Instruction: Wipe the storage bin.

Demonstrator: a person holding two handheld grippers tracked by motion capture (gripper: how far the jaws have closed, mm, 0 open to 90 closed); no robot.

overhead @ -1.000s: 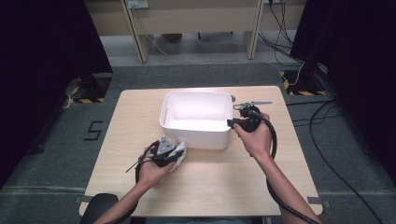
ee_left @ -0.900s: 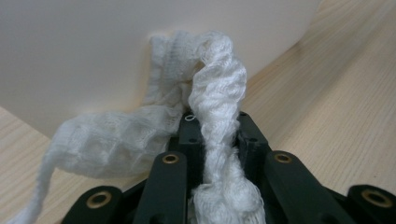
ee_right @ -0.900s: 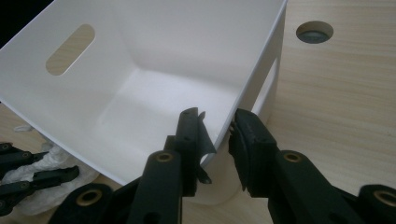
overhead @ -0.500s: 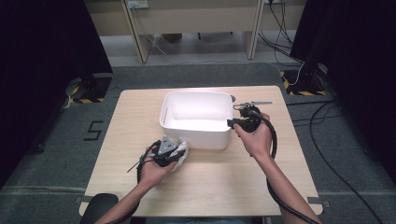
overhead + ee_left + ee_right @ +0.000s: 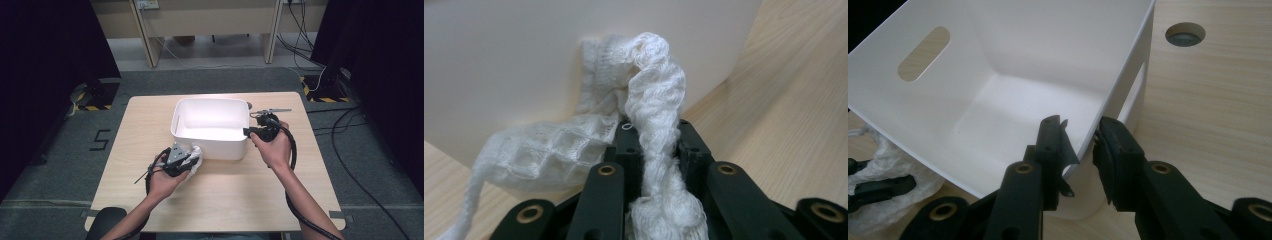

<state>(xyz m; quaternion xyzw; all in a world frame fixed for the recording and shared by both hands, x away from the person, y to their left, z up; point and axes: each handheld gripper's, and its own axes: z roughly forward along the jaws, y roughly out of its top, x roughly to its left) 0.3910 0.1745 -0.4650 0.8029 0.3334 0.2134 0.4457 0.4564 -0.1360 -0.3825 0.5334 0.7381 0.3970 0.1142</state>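
Note:
A white plastic bin (image 5: 210,146) stands on the wooden table (image 5: 150,125), its inside bare. My right gripper (image 5: 248,132) is at the bin's front right corner. In the right gripper view the right gripper (image 5: 1080,137) has one jaw inside the bin wall (image 5: 998,60) and one outside, closed on the rim. My left gripper (image 5: 186,162) sits just in front of the bin's front wall, shut on a white knitted cloth (image 5: 196,155). In the left gripper view the cloth (image 5: 654,100) bunches up between the jaws of the left gripper (image 5: 659,137) and rests against the bin wall (image 5: 499,60).
A round cable hole (image 5: 1184,34) with a grey plug sits in the tabletop behind the bin's right side. Bare wood (image 5: 235,190) lies in front of the bin. Cables (image 5: 350,125) trail on the floor at the right.

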